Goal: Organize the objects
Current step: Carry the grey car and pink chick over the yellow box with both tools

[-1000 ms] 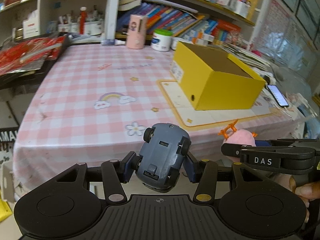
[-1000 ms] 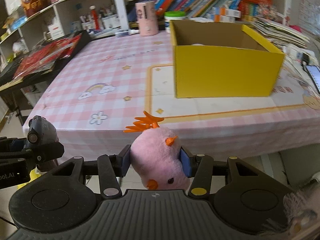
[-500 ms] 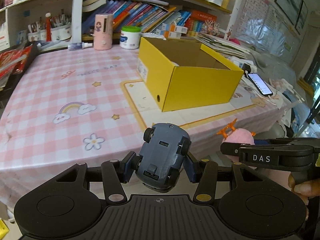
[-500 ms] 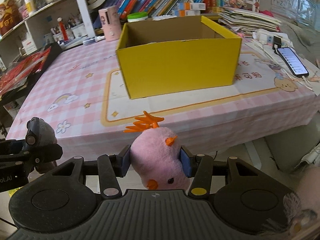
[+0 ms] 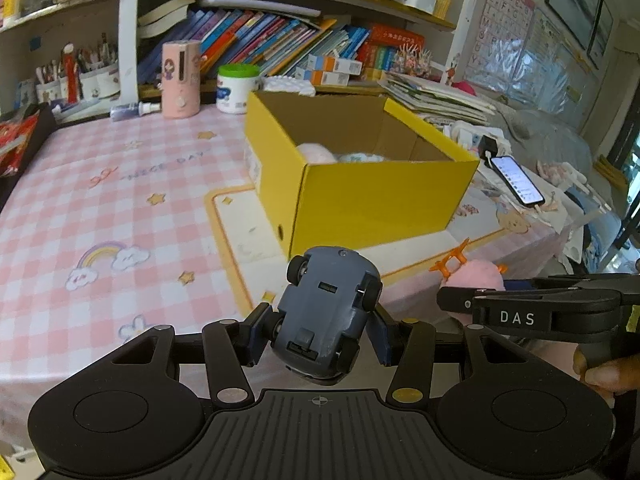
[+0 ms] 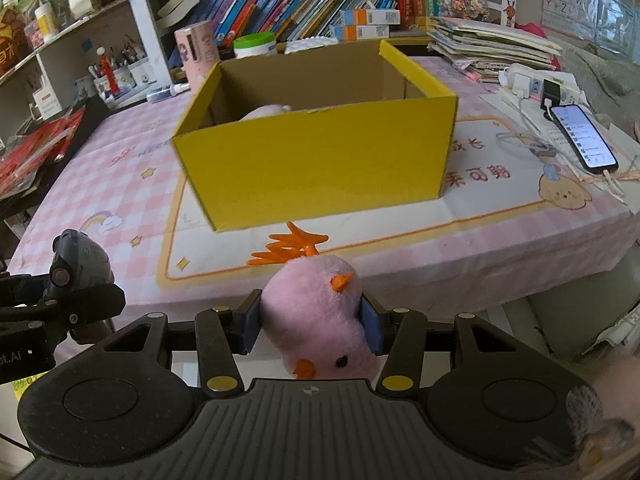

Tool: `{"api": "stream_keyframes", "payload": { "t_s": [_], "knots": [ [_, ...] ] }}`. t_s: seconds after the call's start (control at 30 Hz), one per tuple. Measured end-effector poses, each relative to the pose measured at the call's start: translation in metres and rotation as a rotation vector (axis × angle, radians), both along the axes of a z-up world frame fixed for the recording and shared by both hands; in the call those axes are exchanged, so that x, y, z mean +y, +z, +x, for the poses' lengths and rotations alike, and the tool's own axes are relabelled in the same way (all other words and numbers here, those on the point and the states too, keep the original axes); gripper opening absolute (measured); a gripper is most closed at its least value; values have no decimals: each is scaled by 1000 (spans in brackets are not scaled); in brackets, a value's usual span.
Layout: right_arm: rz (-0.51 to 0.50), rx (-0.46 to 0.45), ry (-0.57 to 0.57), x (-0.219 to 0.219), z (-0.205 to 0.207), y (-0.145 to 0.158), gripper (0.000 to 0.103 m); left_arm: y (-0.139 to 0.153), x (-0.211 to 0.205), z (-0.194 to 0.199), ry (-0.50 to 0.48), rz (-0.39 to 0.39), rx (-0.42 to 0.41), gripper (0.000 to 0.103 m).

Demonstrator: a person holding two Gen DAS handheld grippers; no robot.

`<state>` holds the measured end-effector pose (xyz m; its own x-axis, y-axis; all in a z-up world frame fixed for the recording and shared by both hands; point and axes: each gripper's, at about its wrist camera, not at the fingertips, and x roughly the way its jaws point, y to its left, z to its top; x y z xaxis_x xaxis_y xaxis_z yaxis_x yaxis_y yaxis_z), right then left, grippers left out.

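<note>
Step in hand: we judge that we are carrying two toys toward the open yellow cardboard box (image 5: 360, 200) to drop them inside.
Left gripper (image 5: 316, 332): its jaws are clamped on the grey-blue plastic toy car (image 5: 328, 312), pads pressing its sides by the wheels.
Car's lie in the jaws: it sits centre-low in the left wrist view, underside facing us, one end tipped up above the pads toward the box, the other hanging below them.
Right gripper (image 6: 312, 324): its jaws squeeze the pink plush chick with orange feet (image 6: 316, 320), one blue pad on each flank.
Chick's lie in the jaws: centre-low in the right wrist view, upside down, feet pointing up toward the box, head and beak hanging below the pads.
Box: it stands on the pink checked tablecloth (image 5: 100, 208), centre of both views, just above the held toys in the picture; something pale and soft already lies inside.
How to do it well: we should lift both toys clear of the near wall, bring them over the open top rather than against the front face, and let go only once each is above the cavity.
Spacing: the grippers ride side by side, so we should keep them apart over the box.
Watch: the black smartphone (image 6: 582, 136), right of the box, stays out of our path.
</note>
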<state>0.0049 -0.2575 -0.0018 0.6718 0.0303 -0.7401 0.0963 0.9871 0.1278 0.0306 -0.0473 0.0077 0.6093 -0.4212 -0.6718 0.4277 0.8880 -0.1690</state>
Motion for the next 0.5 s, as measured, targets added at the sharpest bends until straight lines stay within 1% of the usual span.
{"api": "stream_keyframes", "payload": {
  "t_s": [0.13,0.27,0.5],
  "knots": [
    [-1,-34,-7,-18,11,8,47,9,-16,9,-5,-15,-40,49],
    [-15,-112,0,-35,28,25,47,21,-33,21,-8,-34,-84,49],
    [-18,-239,38,-62,71,57,47,43,-64,53,11,-38,-181,49]
  ]
}}
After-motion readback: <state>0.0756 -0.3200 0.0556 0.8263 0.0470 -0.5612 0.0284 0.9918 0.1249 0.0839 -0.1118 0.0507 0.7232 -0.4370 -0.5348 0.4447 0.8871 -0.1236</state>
